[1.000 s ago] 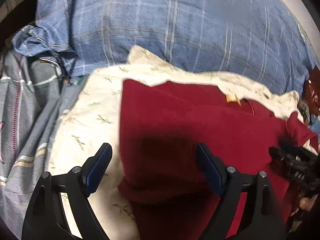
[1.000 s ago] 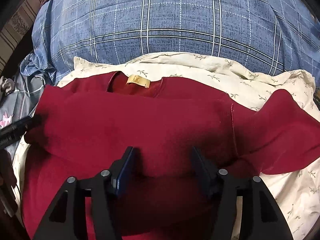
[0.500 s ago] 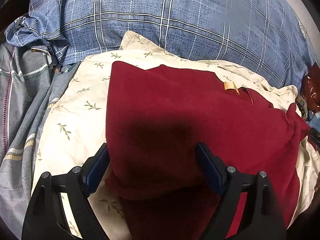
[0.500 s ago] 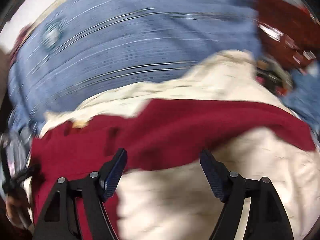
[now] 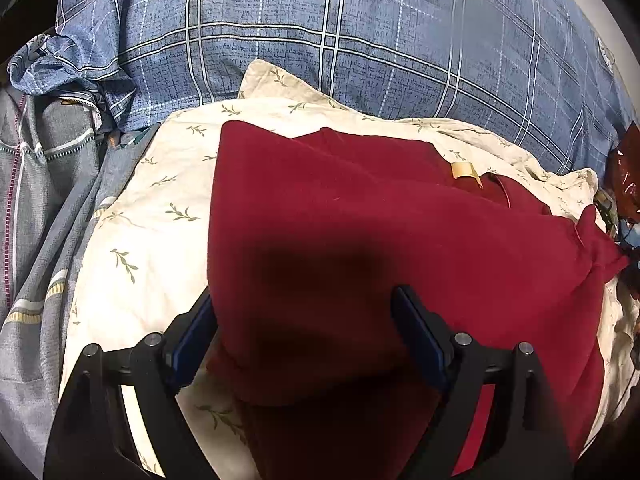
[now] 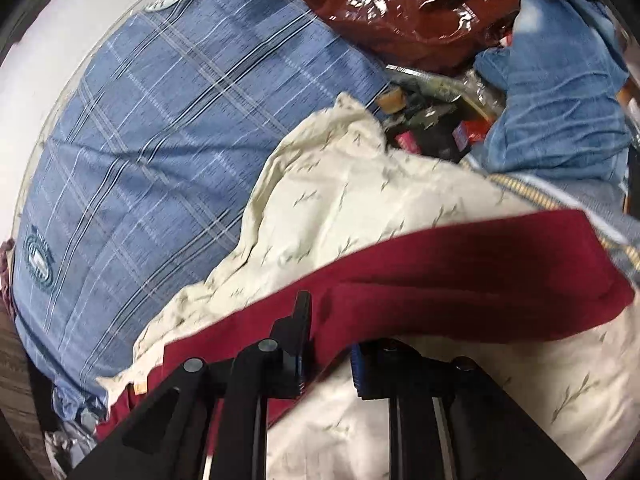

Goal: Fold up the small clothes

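Floral sheet under red sweater, hem hidden behind left tool.

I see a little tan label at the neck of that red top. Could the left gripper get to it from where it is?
Probably yes. The left gripper sits open at the near edge of the red top, and the tan label lies uncovered farther ahead, with only flat red cloth between them. It would have to travel forward over the garment.

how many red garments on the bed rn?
1. One red top lies on the cream leaf-print sheet, partly folded; the right tool pinches its sleeve. The glossy dark red thing further back could be another; can't tell.
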`<state>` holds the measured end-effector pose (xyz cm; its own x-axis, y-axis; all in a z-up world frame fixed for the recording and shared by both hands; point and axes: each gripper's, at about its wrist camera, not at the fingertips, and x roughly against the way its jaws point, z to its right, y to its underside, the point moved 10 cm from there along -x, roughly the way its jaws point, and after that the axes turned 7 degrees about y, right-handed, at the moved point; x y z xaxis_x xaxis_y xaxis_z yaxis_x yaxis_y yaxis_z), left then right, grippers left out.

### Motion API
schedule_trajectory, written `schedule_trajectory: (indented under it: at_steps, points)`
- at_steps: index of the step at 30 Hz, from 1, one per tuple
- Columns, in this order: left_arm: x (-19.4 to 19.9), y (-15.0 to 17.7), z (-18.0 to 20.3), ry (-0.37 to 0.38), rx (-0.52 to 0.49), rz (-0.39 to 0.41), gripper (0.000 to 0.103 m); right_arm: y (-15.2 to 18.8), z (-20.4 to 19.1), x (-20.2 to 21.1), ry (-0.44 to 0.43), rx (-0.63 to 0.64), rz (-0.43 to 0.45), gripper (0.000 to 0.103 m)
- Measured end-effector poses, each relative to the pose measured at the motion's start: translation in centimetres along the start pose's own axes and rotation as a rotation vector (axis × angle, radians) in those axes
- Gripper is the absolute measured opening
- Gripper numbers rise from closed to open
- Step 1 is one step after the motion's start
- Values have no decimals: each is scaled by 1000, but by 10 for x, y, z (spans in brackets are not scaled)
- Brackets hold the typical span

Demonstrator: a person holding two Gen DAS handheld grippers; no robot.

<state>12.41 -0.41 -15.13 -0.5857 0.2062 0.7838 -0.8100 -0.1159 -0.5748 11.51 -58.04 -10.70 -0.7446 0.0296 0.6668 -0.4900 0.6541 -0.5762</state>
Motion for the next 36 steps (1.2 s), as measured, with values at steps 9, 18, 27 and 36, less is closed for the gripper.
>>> schedule_trajectory:
  at_steps: [9,18,27,36]
  points:
    - [19,-12,-9,9,53,49,86,-14,-92,89,-115,249,153,9]
    - [36,-22,-27,23,133,105,86,81,-248,104,-341,547,55,9]
    - [33,-24,-34,19,152,98,86,290,-307,15,-397,728,-341,46]
    - [36,-25,-25,35,131,101,86,237,-233,49,-403,575,-279,69]
